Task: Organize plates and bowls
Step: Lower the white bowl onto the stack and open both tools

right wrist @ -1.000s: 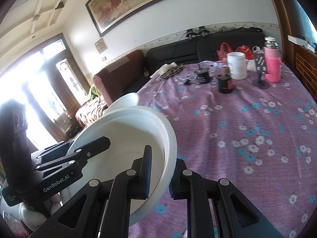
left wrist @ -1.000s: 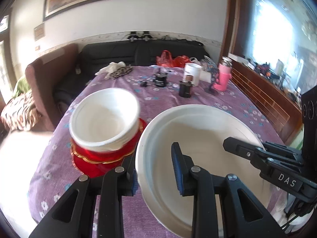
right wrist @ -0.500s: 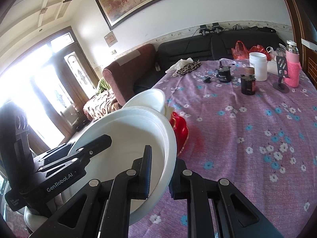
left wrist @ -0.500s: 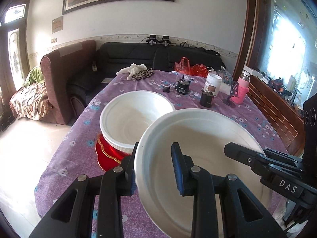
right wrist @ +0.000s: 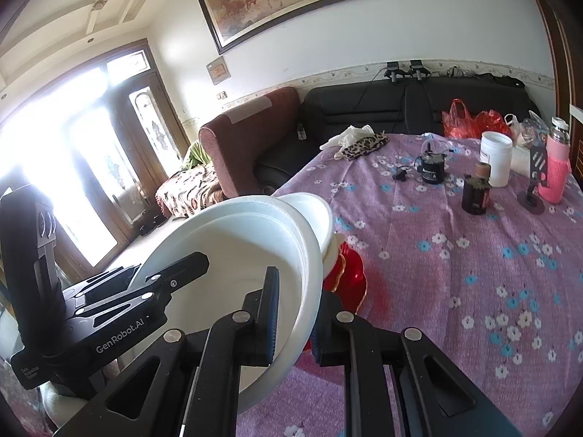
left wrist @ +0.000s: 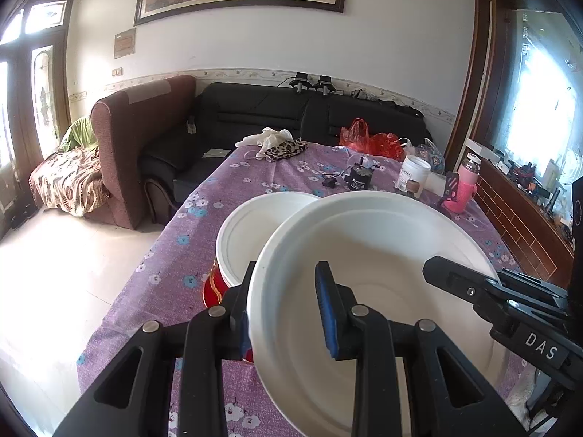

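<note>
Plate [left wrist: 382, 255] hides most of white bowl [left wrist: 251, 233] and red dish [left wrist: 213, 286].

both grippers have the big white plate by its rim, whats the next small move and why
Probably carry the white plate a little further over the white bowl on the red dish, keeping it level. The left gripper and right gripper clamp opposite rims, and the plate only partly overlaps the bowl, so lowering now would likely land it off-centre.
</note>
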### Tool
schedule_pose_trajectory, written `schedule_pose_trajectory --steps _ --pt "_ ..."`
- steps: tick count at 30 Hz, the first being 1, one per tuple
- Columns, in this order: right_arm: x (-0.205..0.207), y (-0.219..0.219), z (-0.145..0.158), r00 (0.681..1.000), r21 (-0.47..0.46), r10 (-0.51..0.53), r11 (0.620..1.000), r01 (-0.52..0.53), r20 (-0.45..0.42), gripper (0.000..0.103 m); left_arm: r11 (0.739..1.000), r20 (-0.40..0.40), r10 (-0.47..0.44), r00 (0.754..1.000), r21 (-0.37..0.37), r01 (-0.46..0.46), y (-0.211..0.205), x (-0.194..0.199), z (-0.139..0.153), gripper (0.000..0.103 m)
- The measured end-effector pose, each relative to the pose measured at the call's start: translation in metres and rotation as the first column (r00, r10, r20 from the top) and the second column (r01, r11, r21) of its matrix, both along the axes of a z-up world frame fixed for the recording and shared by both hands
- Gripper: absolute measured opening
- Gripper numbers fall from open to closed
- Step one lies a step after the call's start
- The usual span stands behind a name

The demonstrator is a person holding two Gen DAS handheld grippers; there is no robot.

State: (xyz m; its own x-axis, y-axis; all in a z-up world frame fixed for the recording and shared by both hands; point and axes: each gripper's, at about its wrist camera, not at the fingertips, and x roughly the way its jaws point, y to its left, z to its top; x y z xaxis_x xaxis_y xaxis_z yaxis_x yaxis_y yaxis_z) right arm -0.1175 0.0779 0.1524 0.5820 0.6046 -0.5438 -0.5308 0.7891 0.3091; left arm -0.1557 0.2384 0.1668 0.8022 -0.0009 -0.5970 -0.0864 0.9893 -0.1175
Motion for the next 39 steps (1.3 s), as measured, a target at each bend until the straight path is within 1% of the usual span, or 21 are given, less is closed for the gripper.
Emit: schedule_pose_trajectory --steps 3,10,12,16,26,29,32,39 --pt "0.004 0.004 0.003 1.0 -0.001 0.007 1.0 -0.007 0.003 0.016 1.0 0.006 0.011 1.0 -0.004 -0.011 0.004 0.004 0.003 0.028" --pt "0.016 0.011 0.011 1.0 0.015 0.024 1.0 -0.025 0.012 0.016 0.999 0.03 0.035 0.999 0.021 -0.036 0.009 0.008 0.01 0.028" --pt "0.018 0.014 0.014 0.999 0.015 0.032 0.999 -0.033 0.017 0.016 0.999 0.034 0.045 0.998 0.02 -0.046 0.011 0.011 0.011 0.031" --pt "0.023 0.025 0.02 0.998 -0.002 0.046 0.999 -0.046 0.038 0.016 0.997 0.03 0.072 0.997 0.016 -0.072 0.02 0.016 0.01 0.031" --pt "0.036 0.048 0.025 0.997 -0.015 0.067 0.998 -0.066 0.046 0.016 0.993 0.034 0.114 0.993 0.017 -0.115 0.038 0.028 0.013 0.031" --pt "0.04 0.054 0.029 0.997 -0.019 0.063 0.998 -0.062 0.055 0.016 0.992 0.04 0.121 0.992 0.027 -0.122 0.041 0.032 0.014 0.031" --pt "0.045 0.058 0.032 0.996 -0.017 0.061 0.998 -0.06 0.058 0.016 0.992 0.043 0.119 0.992 0.035 -0.121 0.043 0.038 0.017 0.034" --pt "0.061 0.067 0.038 0.997 -0.008 0.046 0.999 -0.045 0.056 0.018 0.991 0.053 0.121 0.991 0.057 -0.124 0.046 0.053 0.021 0.034"
